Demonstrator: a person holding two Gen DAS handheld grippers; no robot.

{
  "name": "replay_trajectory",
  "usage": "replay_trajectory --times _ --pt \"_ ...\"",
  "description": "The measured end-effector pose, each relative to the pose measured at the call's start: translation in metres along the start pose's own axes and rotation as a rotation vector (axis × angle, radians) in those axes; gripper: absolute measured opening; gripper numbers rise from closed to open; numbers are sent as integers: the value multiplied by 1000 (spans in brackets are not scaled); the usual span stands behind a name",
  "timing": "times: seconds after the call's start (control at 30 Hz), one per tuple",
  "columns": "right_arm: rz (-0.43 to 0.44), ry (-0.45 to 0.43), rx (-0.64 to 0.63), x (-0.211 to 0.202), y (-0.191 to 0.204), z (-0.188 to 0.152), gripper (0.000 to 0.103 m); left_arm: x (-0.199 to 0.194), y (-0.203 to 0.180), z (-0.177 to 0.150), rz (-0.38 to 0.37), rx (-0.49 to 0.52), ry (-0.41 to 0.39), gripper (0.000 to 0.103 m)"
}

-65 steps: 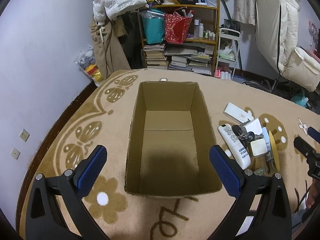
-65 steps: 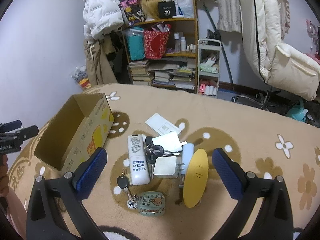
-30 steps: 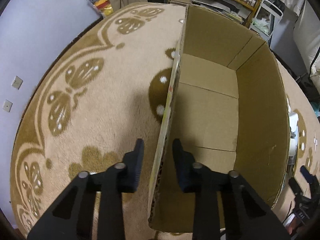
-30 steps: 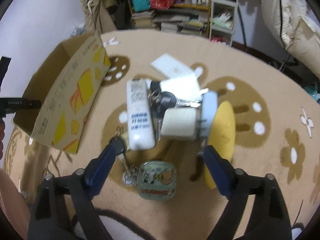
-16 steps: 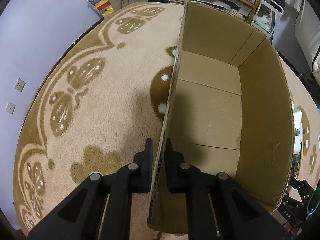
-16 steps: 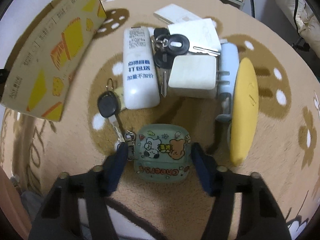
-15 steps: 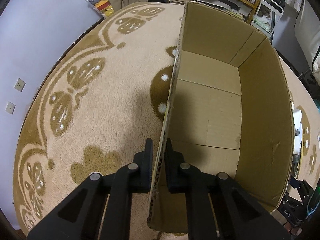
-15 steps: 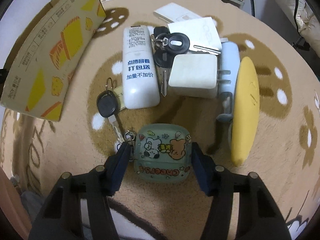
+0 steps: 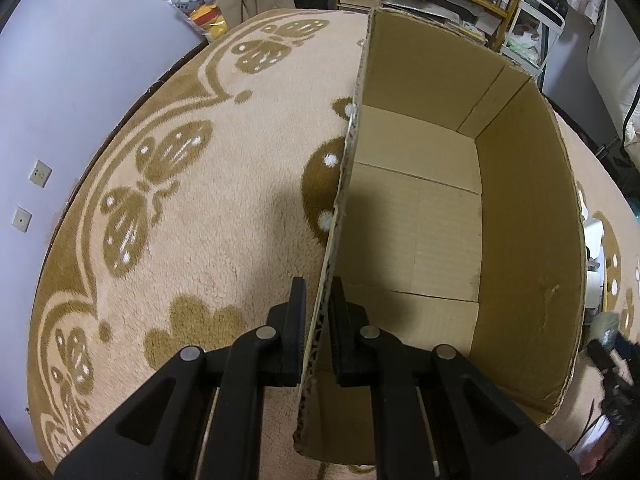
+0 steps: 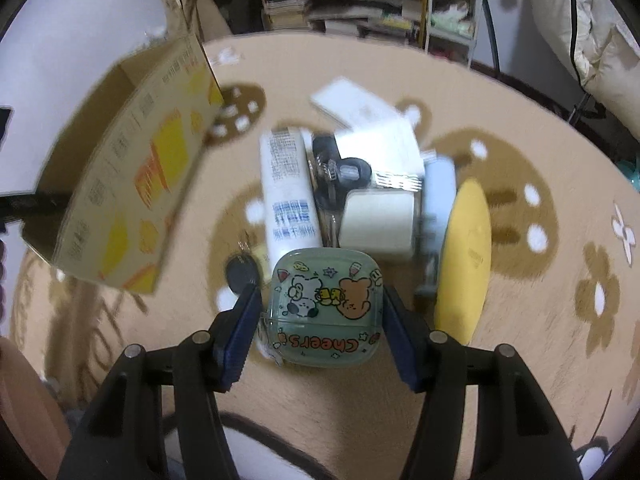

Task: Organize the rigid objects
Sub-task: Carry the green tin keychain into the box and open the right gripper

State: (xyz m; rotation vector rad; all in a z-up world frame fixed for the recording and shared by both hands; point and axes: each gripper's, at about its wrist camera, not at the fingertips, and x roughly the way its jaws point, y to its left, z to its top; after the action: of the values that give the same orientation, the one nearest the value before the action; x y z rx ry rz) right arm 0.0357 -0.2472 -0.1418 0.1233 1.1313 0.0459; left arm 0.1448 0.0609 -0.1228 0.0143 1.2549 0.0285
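While the cardboard box (image 9: 420,216) sits empty, clamped at its wall by left tongs (image 9: 316,320), right tongs (image 10: 320,320) gripping green case (image 10: 324,308); pile unsorted.

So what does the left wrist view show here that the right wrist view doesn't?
Only the left wrist view shows the inside of the cardboard box, which holds nothing, and the left gripper shut on its near wall. Only the right wrist view shows the right gripper shut on the green cartoon case, lifted in front of the white remote, the keys, the car key, the white block and the yellow disc. Both show the box and the tan patterned carpet.
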Motion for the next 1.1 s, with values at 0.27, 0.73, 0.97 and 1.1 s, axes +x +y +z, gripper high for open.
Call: replay_trajectory --times 0.27,0.73,0.97,1.1 --pt "29 -117 -54 -38 9 36 64 0 0 0 3 4 0 10" --pt "190 -299 -126 -95 88 127 64 -2 -3 -1 16 16 -7 10" --pt "234 -258 -122 -68 124 143 64 -2 -3 -1 11 12 -7 10" --pt "235 -205 -114 -43 132 139 64 -1 -4 0 11 13 -6 10"
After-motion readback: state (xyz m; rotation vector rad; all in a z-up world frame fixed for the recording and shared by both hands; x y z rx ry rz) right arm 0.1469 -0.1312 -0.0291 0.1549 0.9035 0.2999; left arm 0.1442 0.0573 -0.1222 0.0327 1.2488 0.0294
